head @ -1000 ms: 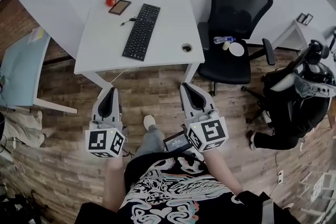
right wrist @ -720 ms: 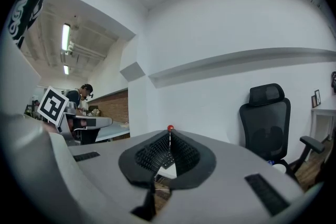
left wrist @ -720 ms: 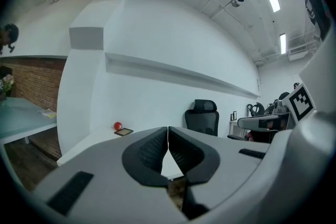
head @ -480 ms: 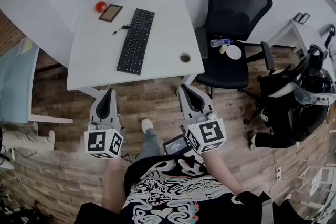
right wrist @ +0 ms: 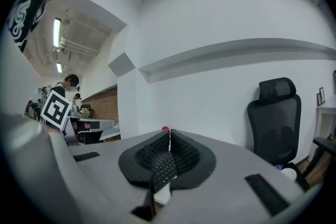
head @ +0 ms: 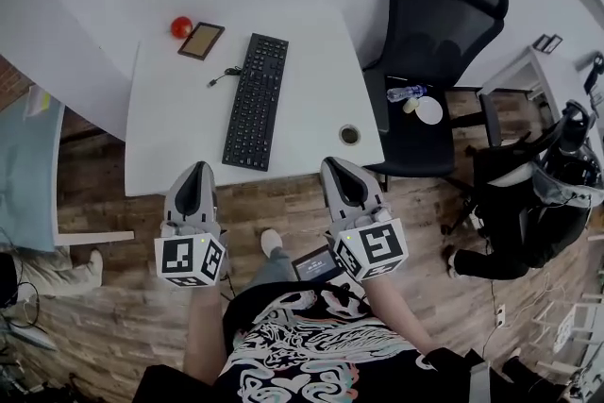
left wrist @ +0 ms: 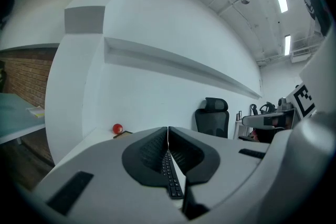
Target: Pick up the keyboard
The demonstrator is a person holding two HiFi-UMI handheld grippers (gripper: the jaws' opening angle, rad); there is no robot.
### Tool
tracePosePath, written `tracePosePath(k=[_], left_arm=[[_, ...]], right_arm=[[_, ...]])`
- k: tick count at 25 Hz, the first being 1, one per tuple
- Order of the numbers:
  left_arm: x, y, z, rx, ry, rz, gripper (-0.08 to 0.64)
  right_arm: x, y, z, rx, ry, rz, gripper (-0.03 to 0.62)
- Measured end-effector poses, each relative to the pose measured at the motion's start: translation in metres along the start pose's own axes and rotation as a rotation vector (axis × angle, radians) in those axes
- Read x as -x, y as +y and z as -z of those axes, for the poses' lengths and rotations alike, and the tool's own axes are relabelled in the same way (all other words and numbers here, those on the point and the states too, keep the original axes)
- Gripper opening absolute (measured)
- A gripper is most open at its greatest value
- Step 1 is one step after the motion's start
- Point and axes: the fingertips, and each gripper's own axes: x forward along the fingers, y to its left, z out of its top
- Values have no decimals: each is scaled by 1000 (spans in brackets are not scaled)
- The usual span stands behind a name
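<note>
The keyboard (head: 255, 102) is black, long and flat, with rows of dark keys. It lies flat on the white table (head: 311, 61) with its length running away from the person, its far end leaning a little to the right. A thin black cable (head: 225, 74) lies on the table at its far left. The keyboard's near end sits close to the table's near edge, about midway between the two grippers. Beyond its far end, to the left, are a red ball (head: 181, 26) and a small flat device (head: 202, 41), both apart from it. A round hole (head: 349, 135) in the table is to its right, and a black chair (head: 444, 24) stands further right.

The left gripper (head: 195, 168) has its jaws pressed together with nothing between them. The keyboard shows only beyond them in the left gripper view. The right gripper (head: 336, 163) is likewise closed and empty.

A second ago a strip of wooden floor lay between both grippers' tips and the table. Now, in the head view, the tips overlap the near edge and the keyboard looks nearer. The keyboard, ball and device keep the same places on the table, and the jaws were closed then too.
</note>
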Motion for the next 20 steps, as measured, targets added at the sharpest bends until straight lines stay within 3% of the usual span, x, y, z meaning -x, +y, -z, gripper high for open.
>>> tracePosePath(k=[10, 20], left_arm=[[-61, 50, -2, 11, 23, 50, 20], [-88, 69, 8, 15, 47, 97, 20]], right_arm=[[-80, -5, 3, -7, 26, 31, 29], [-96, -10, 17, -39, 53, 76, 29]])
